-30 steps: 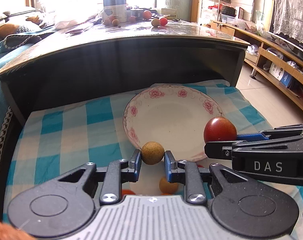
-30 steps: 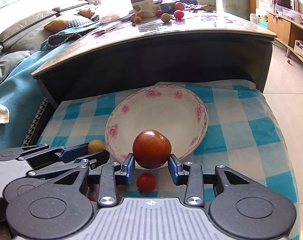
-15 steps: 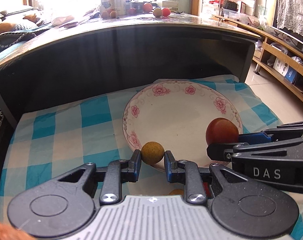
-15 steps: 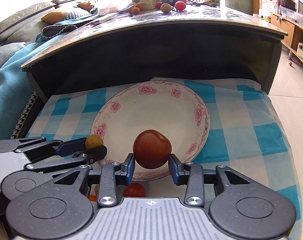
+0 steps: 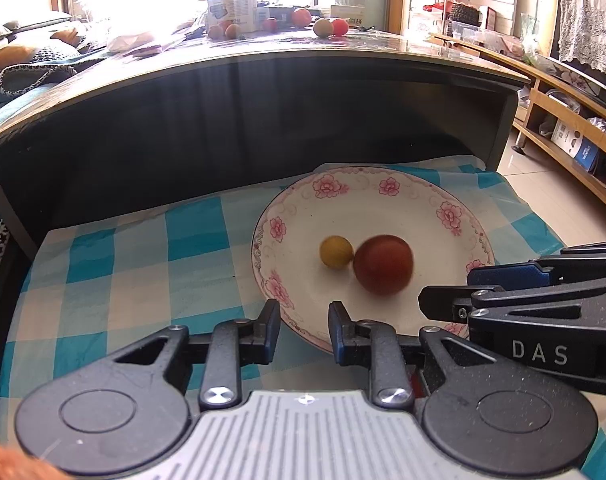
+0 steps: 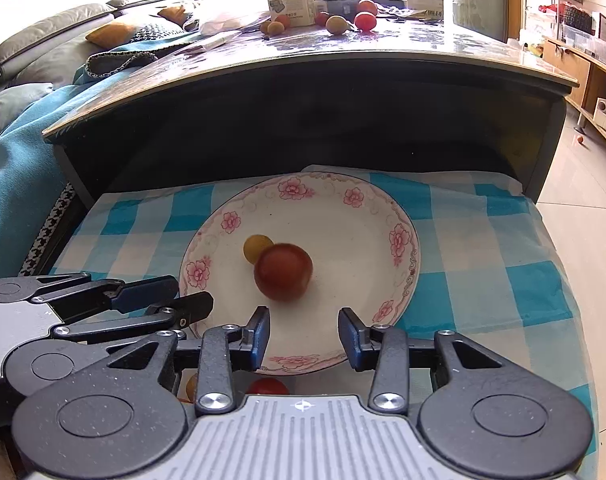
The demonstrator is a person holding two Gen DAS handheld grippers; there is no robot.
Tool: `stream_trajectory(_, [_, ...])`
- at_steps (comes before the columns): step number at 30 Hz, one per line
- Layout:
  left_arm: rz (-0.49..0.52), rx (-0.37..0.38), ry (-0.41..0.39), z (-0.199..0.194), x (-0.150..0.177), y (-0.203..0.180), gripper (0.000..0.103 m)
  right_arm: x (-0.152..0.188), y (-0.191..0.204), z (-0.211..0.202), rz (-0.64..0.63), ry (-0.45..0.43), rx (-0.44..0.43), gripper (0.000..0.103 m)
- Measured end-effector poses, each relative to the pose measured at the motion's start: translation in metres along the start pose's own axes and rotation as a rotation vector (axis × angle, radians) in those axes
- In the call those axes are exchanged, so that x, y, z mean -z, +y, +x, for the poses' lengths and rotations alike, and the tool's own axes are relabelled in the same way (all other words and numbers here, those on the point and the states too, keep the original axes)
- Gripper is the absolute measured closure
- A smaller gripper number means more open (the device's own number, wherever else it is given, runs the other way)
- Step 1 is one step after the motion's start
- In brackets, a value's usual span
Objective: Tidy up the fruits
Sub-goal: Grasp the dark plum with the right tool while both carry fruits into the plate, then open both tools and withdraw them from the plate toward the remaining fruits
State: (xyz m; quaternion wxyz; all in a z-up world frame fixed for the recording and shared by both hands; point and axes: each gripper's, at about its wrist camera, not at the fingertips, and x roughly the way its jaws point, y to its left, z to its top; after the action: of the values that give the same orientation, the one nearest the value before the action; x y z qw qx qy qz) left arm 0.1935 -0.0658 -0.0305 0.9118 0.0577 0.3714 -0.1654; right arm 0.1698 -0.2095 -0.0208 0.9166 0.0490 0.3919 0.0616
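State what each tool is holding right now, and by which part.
Nothing. The left tool and right tool are both open; the red fruit and yellow fruit lie on the plate.

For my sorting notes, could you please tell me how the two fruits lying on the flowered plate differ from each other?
The red tomato is clearly larger than the small yellow fruit. The tomato is deep red, the yellow fruit a dull mustard yellow. The tomato lies nearer the cameras and looks motion-blurred; the yellow fruit sits behind it, toward the left. Both are round, lie side by side on the flowered plate, and neither is held.
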Motion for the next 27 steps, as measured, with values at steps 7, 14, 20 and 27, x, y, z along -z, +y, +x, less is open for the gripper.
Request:
stream_trajectory(7, [0.019,-0.005,-0.024,-0.016,-0.004,-0.004,0.068,0.000,0.000,-0.014,0.004,-0.017,0.010,0.068])
stream_trajectory(14, [0.021,-0.022,-0.026,-0.041,-0.001,-0.003,0.068,0.002,0.000,-0.036,0.015,-0.035,0.015,0.068])
stream_trajectory(20, [0.031,-0.042,-0.012,-0.076,0.013,0.001,0.068,0.010,0.008,-0.066,0.014,-0.050,0.007,0.067])
stream_trajectory(27, [0.046,-0.031,0.027,-0.109,0.039,0.008,0.068,0.034,0.030,-0.089,-0.038,0.000,-0.011,0.066])
